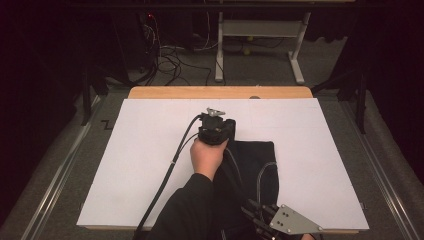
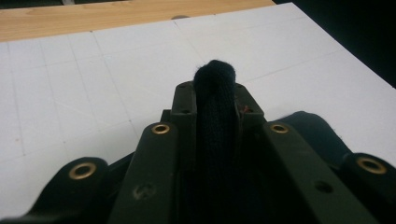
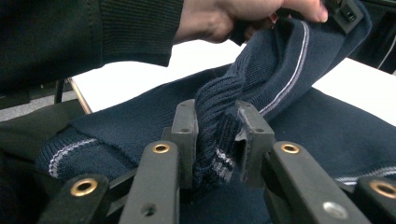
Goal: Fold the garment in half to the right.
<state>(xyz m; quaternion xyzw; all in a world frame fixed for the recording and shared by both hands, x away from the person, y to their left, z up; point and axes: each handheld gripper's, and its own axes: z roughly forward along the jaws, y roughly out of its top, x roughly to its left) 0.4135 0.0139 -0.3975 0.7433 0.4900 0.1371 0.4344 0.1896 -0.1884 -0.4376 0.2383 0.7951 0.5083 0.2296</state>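
Lying dark across the near-right part of the white worktop [image 1: 150, 150], a navy knitted sweater [image 1: 255, 170] is being handled at two points at once. The left hand-held gripper [image 1: 216, 131] is clenching a fold of the knit [image 2: 215, 93] between its jaws, out toward the middle of the board, while the right hand-held gripper [image 3: 217, 140] is pinching a ribbed, pale-striped edge [image 3: 212, 135] near the front rim — so both are clamped on the same garment. Holding it at two spots looks like a way of spreading or folding it; one grip alone would be letting the cloth sag and bunch. In the right gripper view the fabric is rising from the jaws up to the person's left hand [image 3: 224, 18], draped and slack, not taut.

Around it the white board is bare, with a strip of wood [image 1: 220, 92] showing at the far edge. Beyond, a desk frame [image 1: 260, 45] and loose cables are sitting on the floor, well apart. The trailing gripper cables — one crossing the sweater — seem the only likely snag.
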